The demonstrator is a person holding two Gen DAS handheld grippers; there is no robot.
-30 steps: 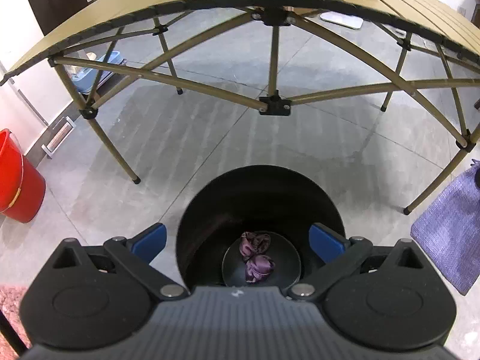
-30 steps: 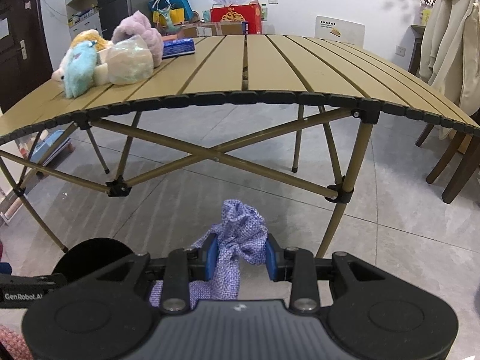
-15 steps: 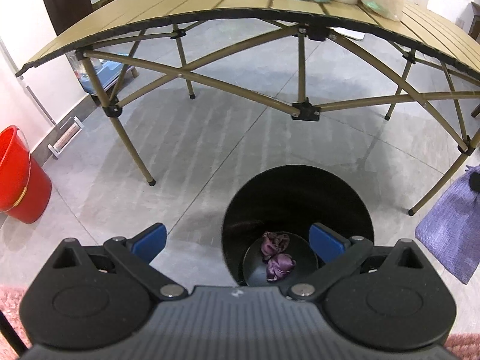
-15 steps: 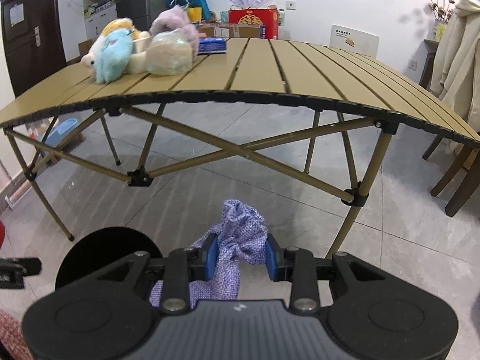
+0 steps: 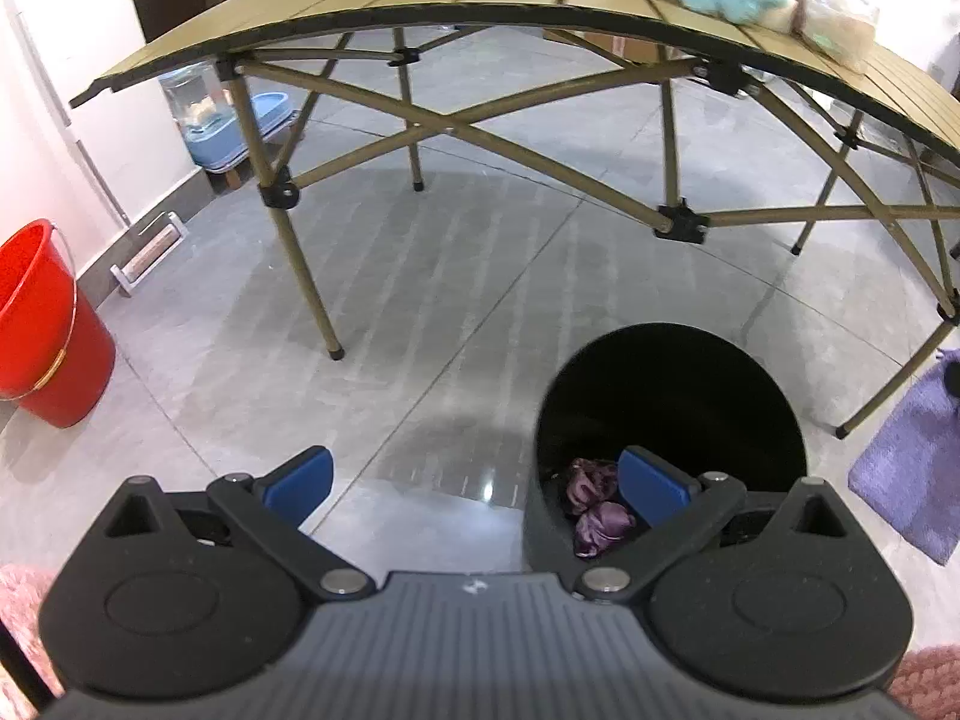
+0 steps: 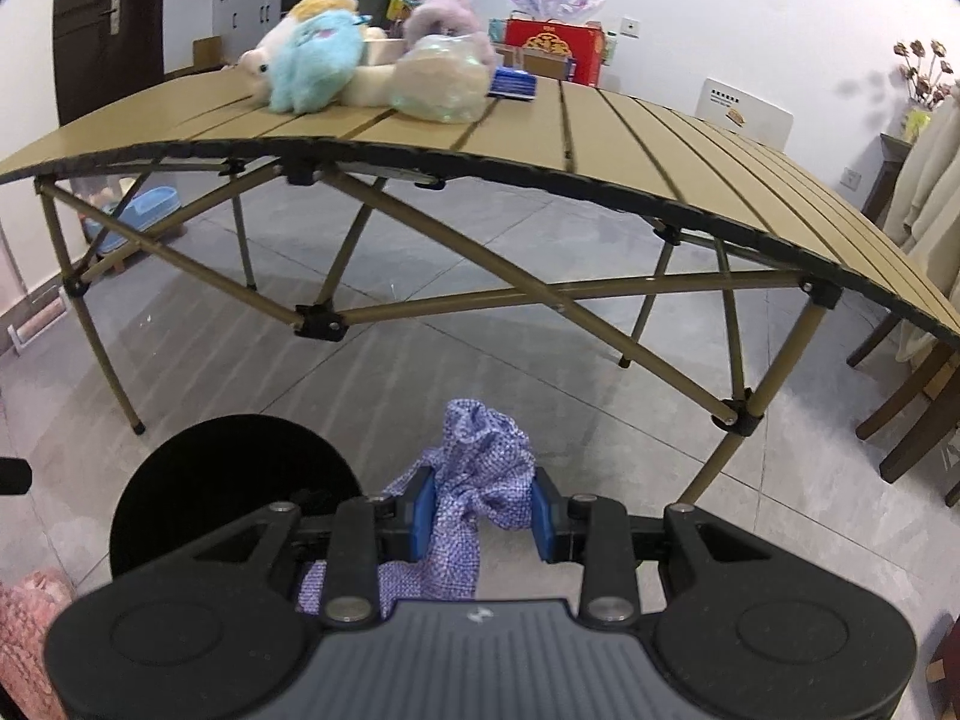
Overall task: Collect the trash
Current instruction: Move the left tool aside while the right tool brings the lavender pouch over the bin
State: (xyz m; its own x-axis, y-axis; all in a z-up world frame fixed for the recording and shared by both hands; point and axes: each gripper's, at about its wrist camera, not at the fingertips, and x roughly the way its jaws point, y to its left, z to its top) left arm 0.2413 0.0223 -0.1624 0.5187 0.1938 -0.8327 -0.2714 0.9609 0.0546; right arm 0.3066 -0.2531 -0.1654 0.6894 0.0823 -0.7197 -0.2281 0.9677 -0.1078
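Grey tiled floor [image 5: 420,312] fills the frame; right gripper [image 6: 480,507] clenches the purple cloth [image 6: 480,474], likely bound for the black bin [image 6: 228,480] lower left; left gripper [image 5: 474,480] gapes, unloaded.

- The left gripper [image 5: 474,483] has a ribbed grey housing, two black round-lobed linkage arms with silver pivot screws, and blue finger pads [image 5: 654,483].
- The right gripper [image 6: 480,510] matches: black arms, silver screws, blue pads, small white logo.

Left jaws apart, right jaws clamped.
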